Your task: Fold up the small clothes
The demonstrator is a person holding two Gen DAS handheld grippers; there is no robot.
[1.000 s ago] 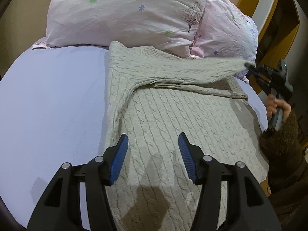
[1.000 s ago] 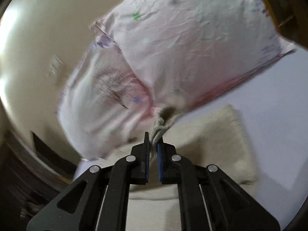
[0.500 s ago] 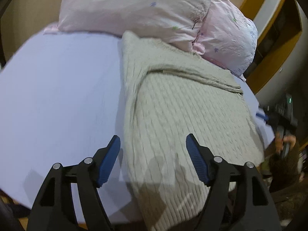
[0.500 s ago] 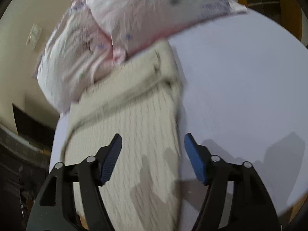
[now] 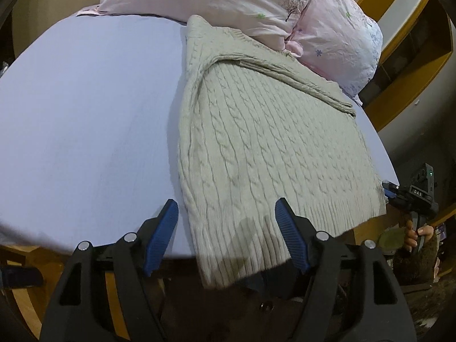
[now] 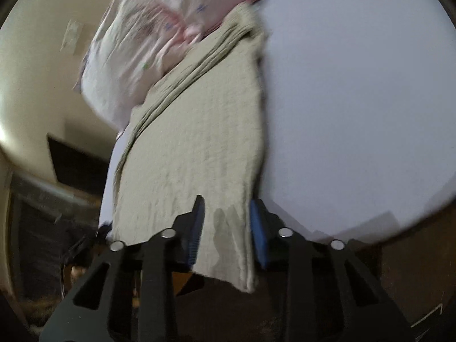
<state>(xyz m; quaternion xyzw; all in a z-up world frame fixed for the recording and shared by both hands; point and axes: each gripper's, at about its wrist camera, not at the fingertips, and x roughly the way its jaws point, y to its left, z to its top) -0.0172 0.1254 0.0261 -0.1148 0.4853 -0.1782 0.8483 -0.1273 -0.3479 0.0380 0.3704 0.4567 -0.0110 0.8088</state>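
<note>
Sweater flat on the bed, both claws at its near edge.

The sweater lies on the right part of the bed, its top against two pink pillows at the far end, with a sleeve folded across just below them. Its ribbed hem hangs a little over the near edge of the bed. The left claw is spread wide, with the hem's left corner between its blue pads, not touching. The right claw is part open around the hem's corner in its own view; that view is blurry, so I cannot tell if it touches the cloth. Left of the sweater the sheet is bare and wide. A yellow wood frame stands past the bed's right side.
</note>
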